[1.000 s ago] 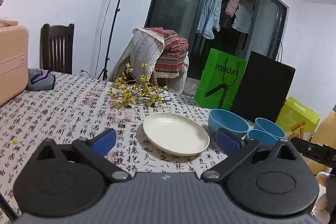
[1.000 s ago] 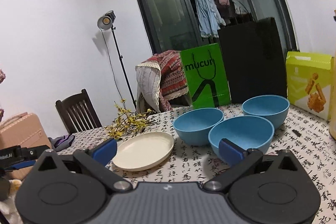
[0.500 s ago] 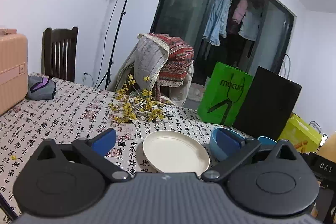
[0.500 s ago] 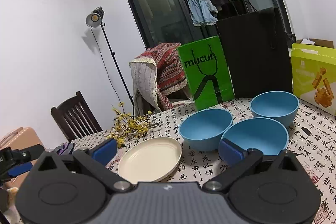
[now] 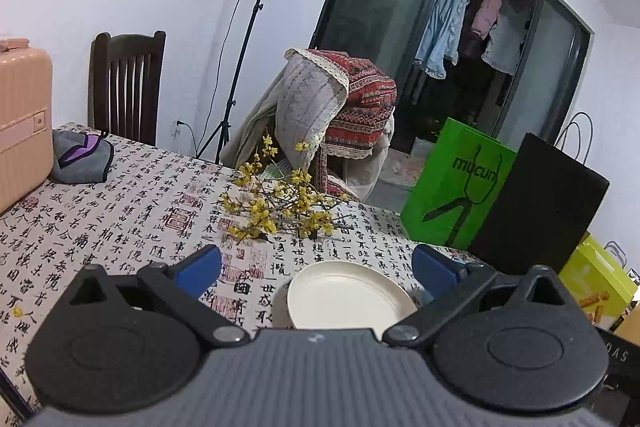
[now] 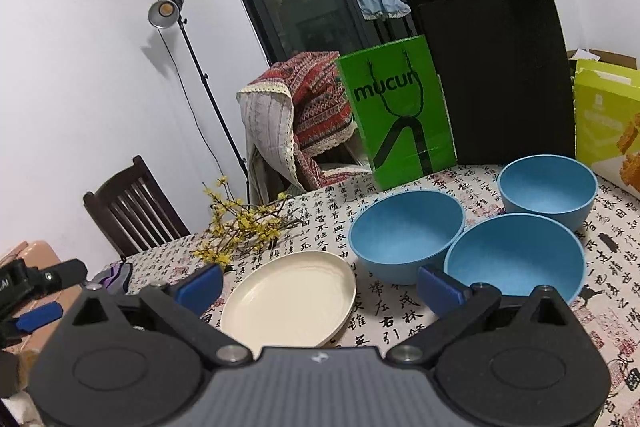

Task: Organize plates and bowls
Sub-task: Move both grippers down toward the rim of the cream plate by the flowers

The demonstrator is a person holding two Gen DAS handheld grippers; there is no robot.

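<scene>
A cream plate (image 6: 289, 297) lies on the patterned tablecloth, seen in both wrist views (image 5: 346, 295). Three blue bowls stand to its right in the right wrist view: a large one (image 6: 406, 235) nearest the plate, another (image 6: 516, 259) in front, and a smaller one (image 6: 547, 191) behind. My right gripper (image 6: 318, 285) is open, above the plate's near side, holding nothing. My left gripper (image 5: 316, 267) is open too, with the plate between and below its blue fingertips; nothing is held. The bowls are hidden in the left wrist view.
A spray of yellow flowers (image 5: 280, 211) lies behind the plate. A green bag (image 6: 396, 123), a black bag (image 6: 500, 75) and a yellow box (image 6: 608, 123) stand at the table's far side. A tan suitcase (image 5: 22, 119) and grey cloth (image 5: 80, 155) are at the left.
Both grippers have pulled back and tilted up. The plate sits lower in both views, and the blue bowls have dropped out of the left wrist view. Both grippers stay open.
</scene>
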